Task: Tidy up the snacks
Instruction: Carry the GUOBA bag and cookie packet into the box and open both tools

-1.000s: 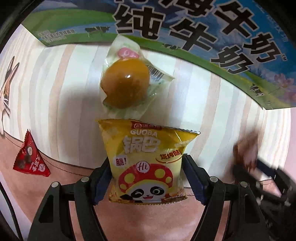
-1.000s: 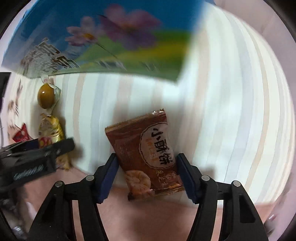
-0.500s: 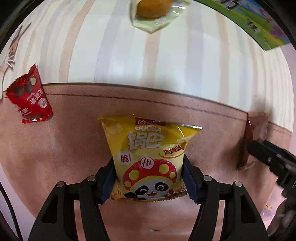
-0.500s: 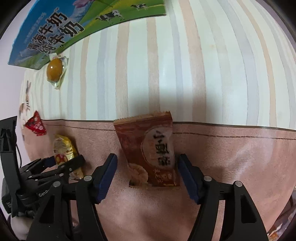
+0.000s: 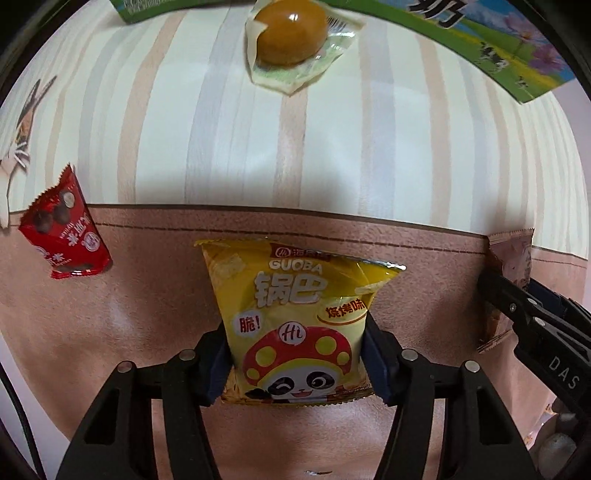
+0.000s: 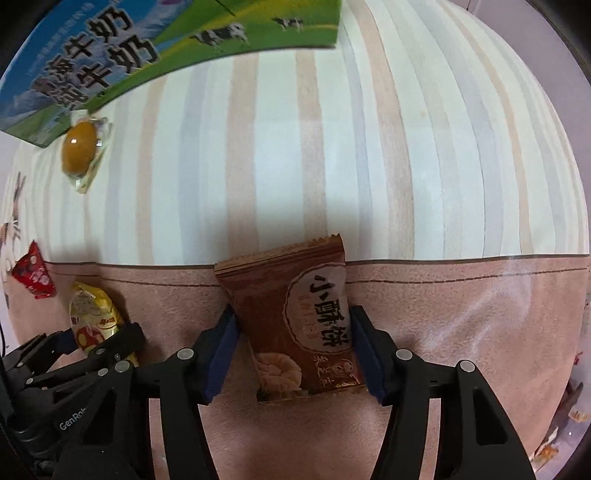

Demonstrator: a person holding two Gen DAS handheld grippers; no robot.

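My left gripper (image 5: 295, 358) is shut on a yellow Guoba snack bag (image 5: 295, 314) with a panda print, held over the pink mat (image 5: 129, 325). My right gripper (image 6: 295, 350) is shut on a brown biscuit packet (image 6: 295, 317), also over the pink mat (image 6: 461, 314). The brown packet (image 5: 509, 266) and right gripper show at the right edge of the left wrist view. The yellow bag (image 6: 92, 321) and left gripper show at the lower left of the right wrist view.
A red snack packet (image 5: 62, 229) lies at the mat's left edge. A wrapped brown egg (image 5: 291, 33) lies on the striped cloth (image 5: 369, 129) beside a green and blue milk carton box (image 6: 110, 48). The egg (image 6: 77, 151) and red packet (image 6: 33, 277) also show in the right wrist view.
Both grippers have pulled back from the striped cloth near the milk box to over the pink mat, each still holding its packet. The egg and the box now lie farther away.
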